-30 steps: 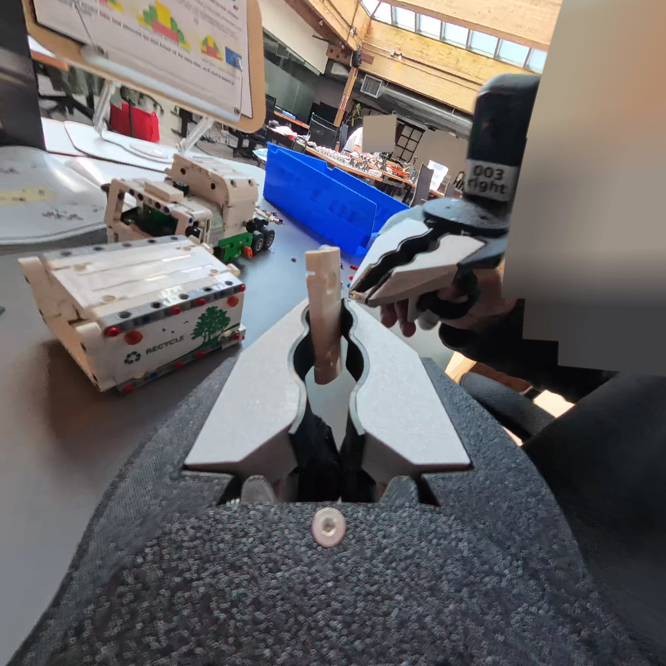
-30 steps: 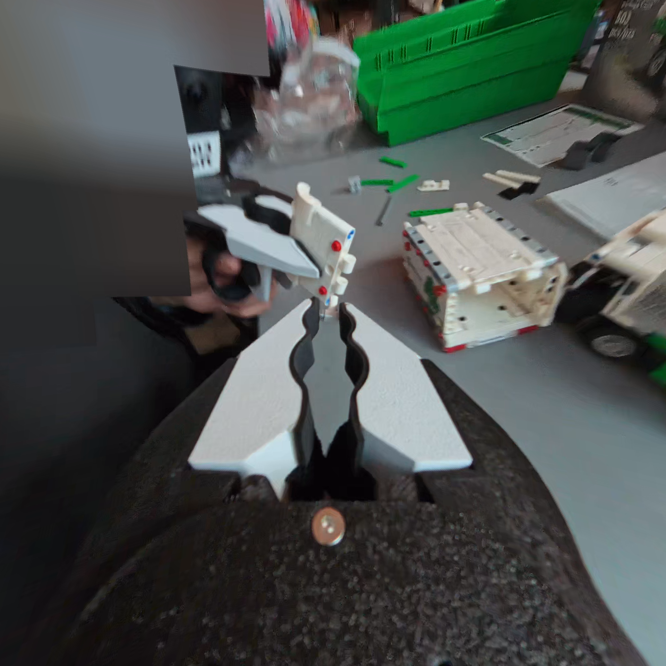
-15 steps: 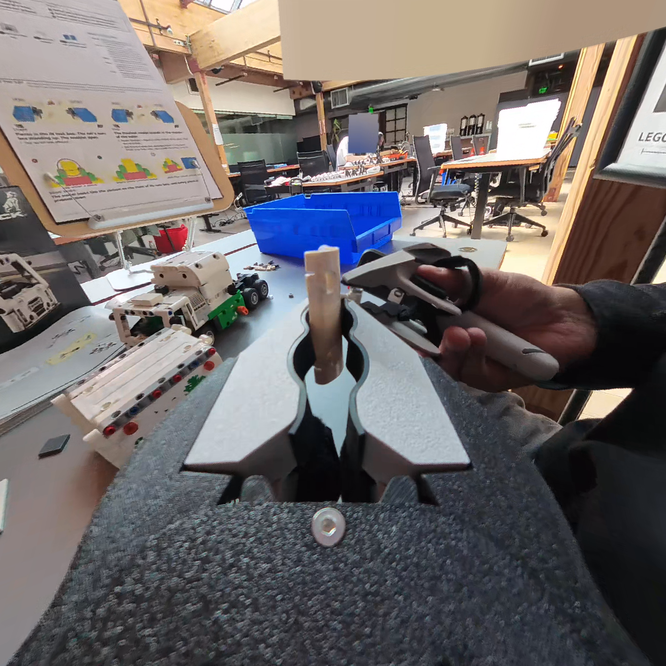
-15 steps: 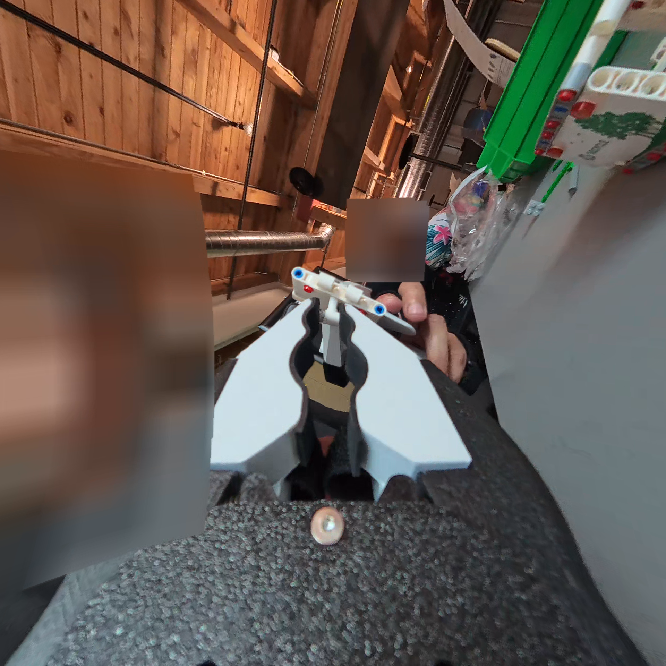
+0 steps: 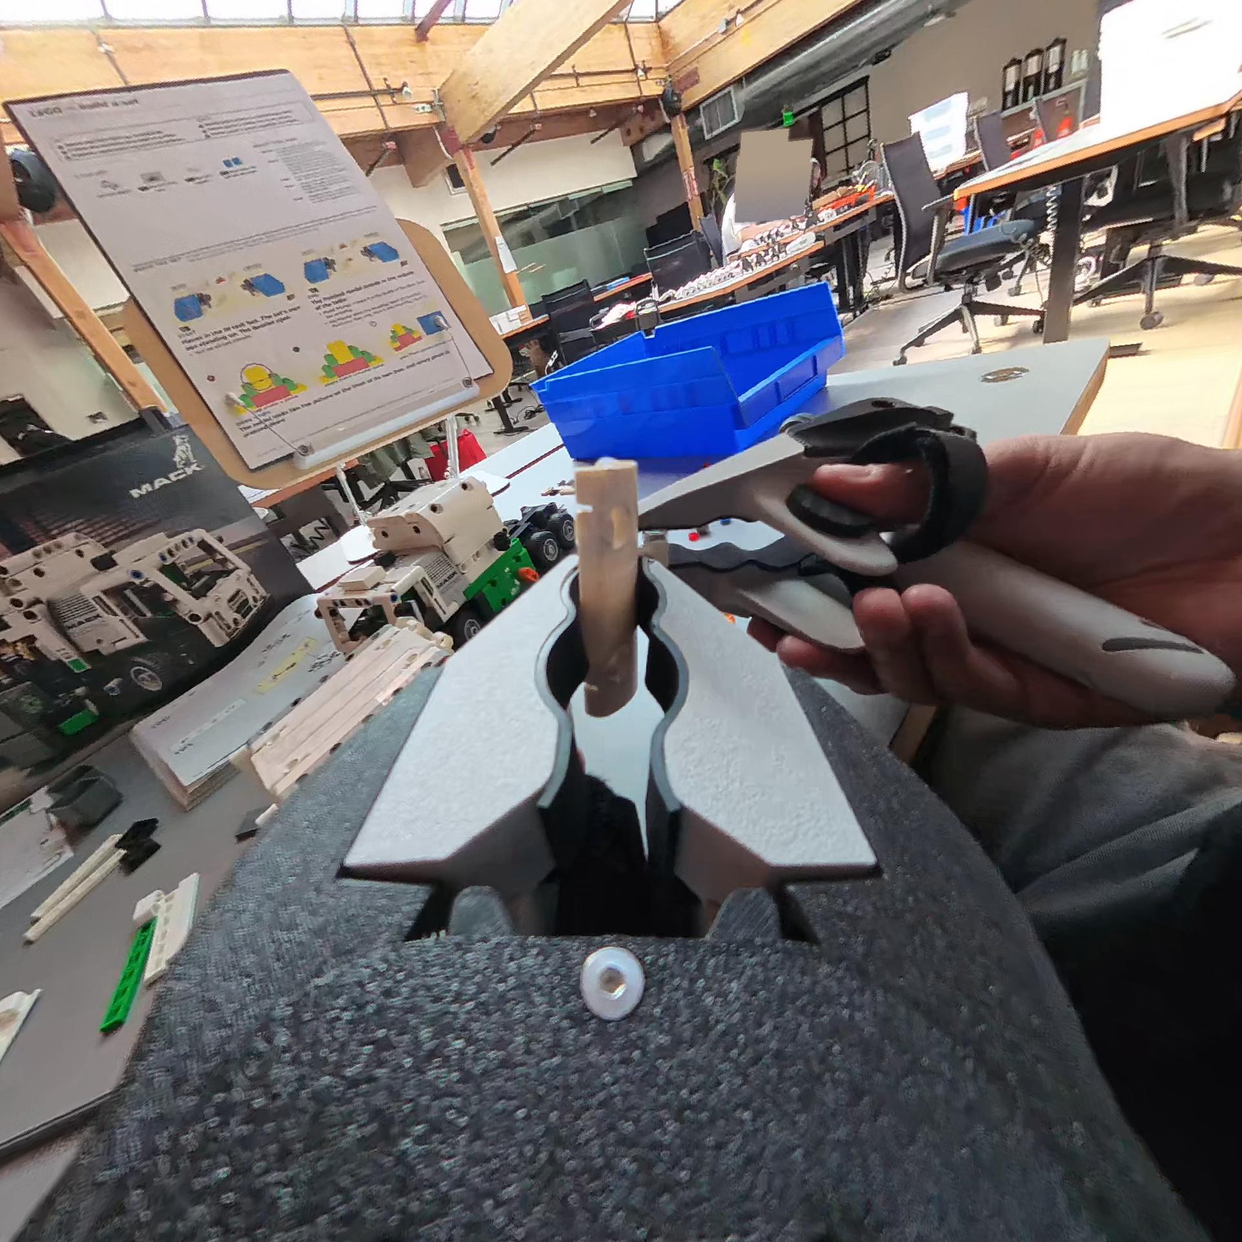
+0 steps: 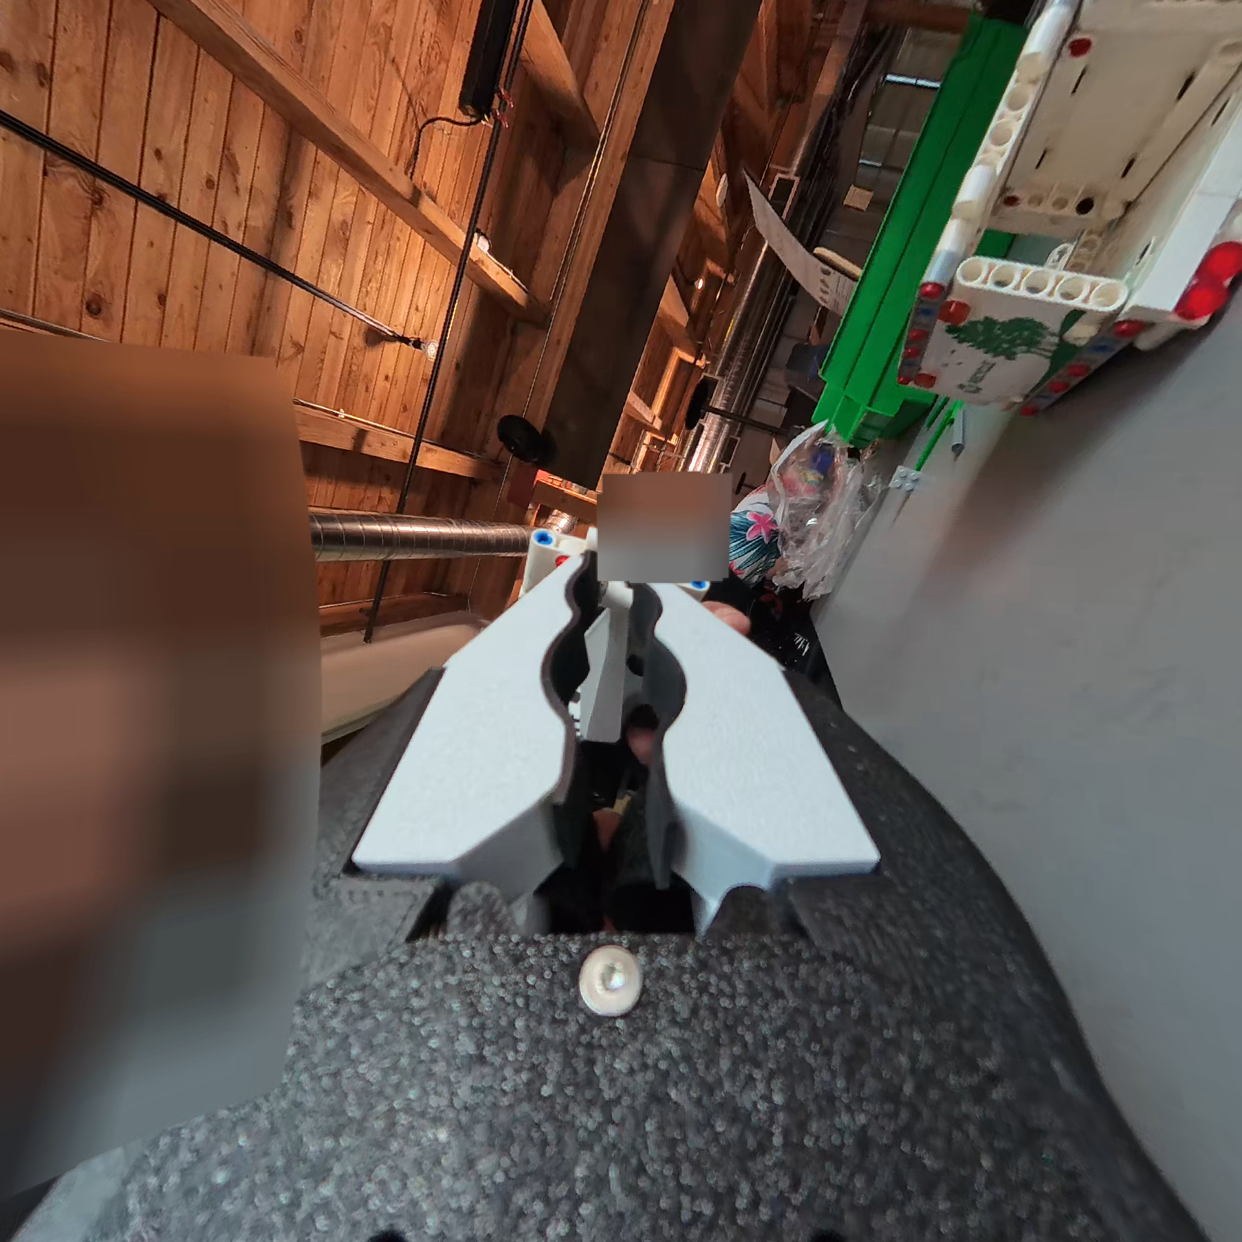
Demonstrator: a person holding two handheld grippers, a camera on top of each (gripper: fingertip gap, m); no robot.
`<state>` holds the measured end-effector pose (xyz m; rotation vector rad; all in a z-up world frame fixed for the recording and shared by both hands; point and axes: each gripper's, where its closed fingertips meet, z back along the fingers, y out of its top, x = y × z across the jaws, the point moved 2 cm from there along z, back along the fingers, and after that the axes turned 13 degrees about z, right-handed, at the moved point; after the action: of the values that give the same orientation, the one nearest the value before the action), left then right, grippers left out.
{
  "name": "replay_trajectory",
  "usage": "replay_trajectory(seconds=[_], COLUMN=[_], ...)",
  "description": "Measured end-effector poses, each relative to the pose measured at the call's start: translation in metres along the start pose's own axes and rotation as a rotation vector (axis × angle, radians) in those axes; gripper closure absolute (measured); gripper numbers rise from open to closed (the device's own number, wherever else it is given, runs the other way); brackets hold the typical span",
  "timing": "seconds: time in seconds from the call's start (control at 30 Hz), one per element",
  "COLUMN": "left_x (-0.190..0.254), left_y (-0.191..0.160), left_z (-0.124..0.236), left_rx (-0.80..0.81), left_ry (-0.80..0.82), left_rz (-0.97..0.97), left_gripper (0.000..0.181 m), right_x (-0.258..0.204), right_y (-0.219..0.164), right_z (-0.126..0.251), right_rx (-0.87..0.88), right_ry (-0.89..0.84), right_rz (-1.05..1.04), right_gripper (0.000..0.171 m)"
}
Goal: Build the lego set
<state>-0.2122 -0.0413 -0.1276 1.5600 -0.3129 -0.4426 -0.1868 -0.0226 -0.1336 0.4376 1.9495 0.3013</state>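
My left gripper [image 5: 608, 571] is shut on a white lego panel [image 5: 607, 537], which stands upright and edge-on between the fingers. My right gripper [image 5: 655, 541], held in a hand, comes in from the right with its tips against the panel's side. In the right wrist view, which is rolled sideways, my right gripper [image 6: 615, 595] is shut on a small white stub [image 6: 615, 598] of the panel [image 6: 544, 548], which carries blue and red pins. The white container body [image 6: 995, 336] with a green tree print lies on the table. The white truck cab [image 5: 437, 558] stands behind it.
A blue bin [image 5: 692, 383] stands at the back. An instruction board [image 5: 255, 269], the set's box [image 5: 101, 605] and a booklet [image 5: 222, 712] are on the left. Loose parts lie at front left: a green beam [image 5: 128, 968] and white strips [image 5: 74, 887]. A green bin [image 6: 887, 269] and a plastic bag [image 6: 813, 511] are also on the table.
My right gripper has rolled onto its side and closed in on the panel's side. My left gripper has kept its hold and tilted upward, so more of the room shows.
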Motion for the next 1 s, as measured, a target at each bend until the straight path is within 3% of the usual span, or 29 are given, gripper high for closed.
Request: replay_trajectory(seconds=[0.03, 0.2, 0.4, 0.5, 0.6, 0.67, 0.77, 1.0], left_x=[-0.001, -0.007, -0.024, -0.044, -0.052, -0.054, -0.051, -0.046], left_y=[0.000, -0.012, -0.023, -0.025, -0.024, -0.026, -0.026, -0.029], left_z=[0.000, -0.006, -0.009, -0.004, 0.002, 0.004, 0.005, 0.004], left_rx=[-0.001, -0.059, -0.135, -0.168, -0.169, -0.177, -0.175, -0.191], left_ry=[0.015, 0.127, 0.139, 0.170, 0.152, 0.149, 0.154, 0.152], left_rz=[0.021, 0.117, 0.260, 0.191, 0.144, 0.088, 0.024, -0.029], left_gripper=[0.173, 0.173, 0.173, 0.173, 0.173, 0.173, 0.173, 0.173], right_x=[0.000, 0.013, 0.022, 0.031, 0.045, 0.049, 0.065, 0.062], right_y=[0.000, 0.001, 0.003, 0.009, 0.030, 0.033, 0.025, 0.024], right_z=[-0.001, -0.001, -0.005, 0.009, 0.052, 0.081, 0.115, 0.116], right_rx=[0.014, 0.071, -0.086, -0.392, -0.805, -0.970, -1.148, -1.096], right_ry=[-0.011, -0.133, -0.245, -0.398, -0.573, -0.548, -0.588, -0.551], right_rz=[0.014, 0.157, 0.353, 0.645, 1.010, 1.260, 1.251, 1.269], right_gripper=[0.163, 0.163, 0.163, 0.162, 0.162, 0.162, 0.161, 0.154])
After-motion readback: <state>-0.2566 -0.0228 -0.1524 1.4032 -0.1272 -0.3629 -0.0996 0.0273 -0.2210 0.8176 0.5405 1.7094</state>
